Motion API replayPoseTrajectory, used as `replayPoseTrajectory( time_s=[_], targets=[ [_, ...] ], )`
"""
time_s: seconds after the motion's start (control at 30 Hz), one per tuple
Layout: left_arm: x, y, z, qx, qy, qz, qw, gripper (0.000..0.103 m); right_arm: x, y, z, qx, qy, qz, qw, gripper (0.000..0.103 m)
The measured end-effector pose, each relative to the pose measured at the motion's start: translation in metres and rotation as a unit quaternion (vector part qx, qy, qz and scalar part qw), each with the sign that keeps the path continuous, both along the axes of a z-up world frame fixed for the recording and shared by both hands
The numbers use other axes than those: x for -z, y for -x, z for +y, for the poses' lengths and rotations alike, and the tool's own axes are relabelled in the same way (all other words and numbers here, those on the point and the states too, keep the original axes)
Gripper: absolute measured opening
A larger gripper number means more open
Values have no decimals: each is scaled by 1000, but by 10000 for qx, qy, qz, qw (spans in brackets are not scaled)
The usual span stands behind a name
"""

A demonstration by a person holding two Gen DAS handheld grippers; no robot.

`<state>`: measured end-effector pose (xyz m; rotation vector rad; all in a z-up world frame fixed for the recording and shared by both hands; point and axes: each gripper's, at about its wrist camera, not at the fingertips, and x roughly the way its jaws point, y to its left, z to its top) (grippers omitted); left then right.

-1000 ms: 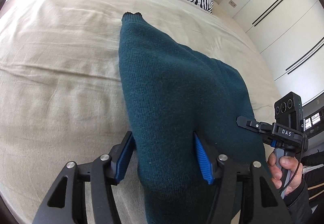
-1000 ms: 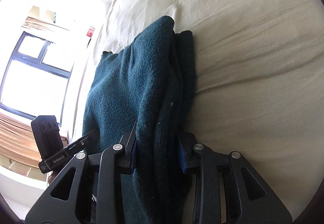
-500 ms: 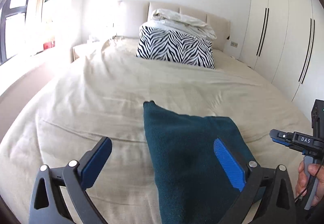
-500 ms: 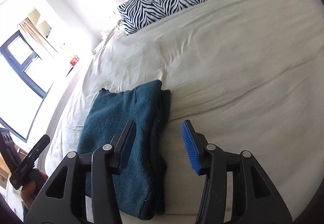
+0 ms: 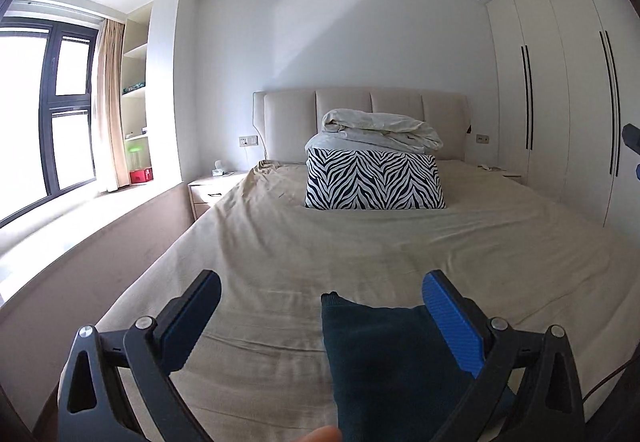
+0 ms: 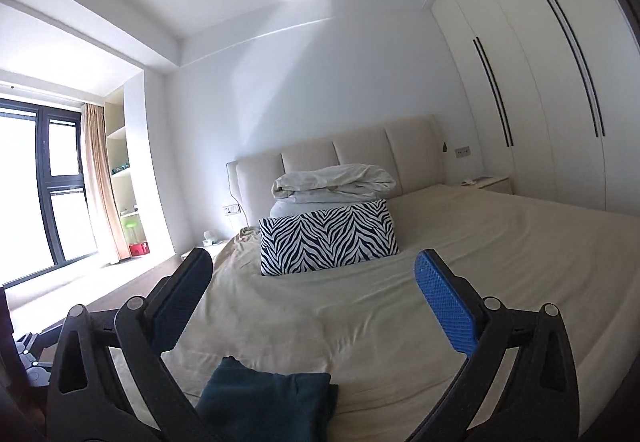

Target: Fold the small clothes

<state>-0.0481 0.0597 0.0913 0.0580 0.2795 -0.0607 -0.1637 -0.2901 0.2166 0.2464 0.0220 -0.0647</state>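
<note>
A dark teal knitted garment (image 5: 384,362) lies folded on the beige bed sheet (image 5: 280,250) near the foot of the bed. In the left wrist view it sits low and right, partly behind my left gripper's right finger. My left gripper (image 5: 322,280) hangs above it, wide open and holding nothing. In the right wrist view the garment (image 6: 272,398) lies below the fingers. My right gripper (image 6: 313,258) is lifted clear of it, its jaws opening, with nothing between them. Both grippers point roughly level toward the headboard.
A zebra-print pillow (image 5: 374,182) stands mid-bed with a folded white duvet (image 5: 380,130) behind it, against the padded headboard (image 5: 360,110). White wardrobes (image 5: 560,102) line the right wall. A window (image 5: 44,114) and a ledge run along the left. Nightstands flank the bed.
Both grippers let go of the teal garment and opened wide. They rose and tilted up from the bed, so the whole room now shows. The garment stays folded on the sheet.
</note>
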Motion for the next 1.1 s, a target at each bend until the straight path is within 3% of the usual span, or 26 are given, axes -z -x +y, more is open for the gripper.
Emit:
replayPoseTrajectory(
  time_s=[0.1,0.2,0.33,0.43,0.63,0.8,1.1],
  targets=[
    [12,-5,-7,-207,-255,246,9992,103,-4,2,7,-283,-70,143,9995,103],
    [33,-16,-9,-323,-223,727,9966,103,12,-10,18,-488,-75,759,9959,103],
    [66,-24,-8,-326,-82,1394,9897,103,52,-34,32,-559,-129,1765,9826,103],
    [87,-23,-8,-330,-117,1735,9842,103,87,-50,45,-383,108,2433,9691,103],
    [118,-27,-4,-216,145,2352,9716,103,151,-66,67,-331,374,3289,9430,103],
    [134,-29,-3,-294,131,2618,9646,103,186,-75,88,-498,472,3658,9282,103],
    [143,-31,5,-374,210,2789,9594,103,206,-78,100,-575,574,4029,9116,103]
  ],
)
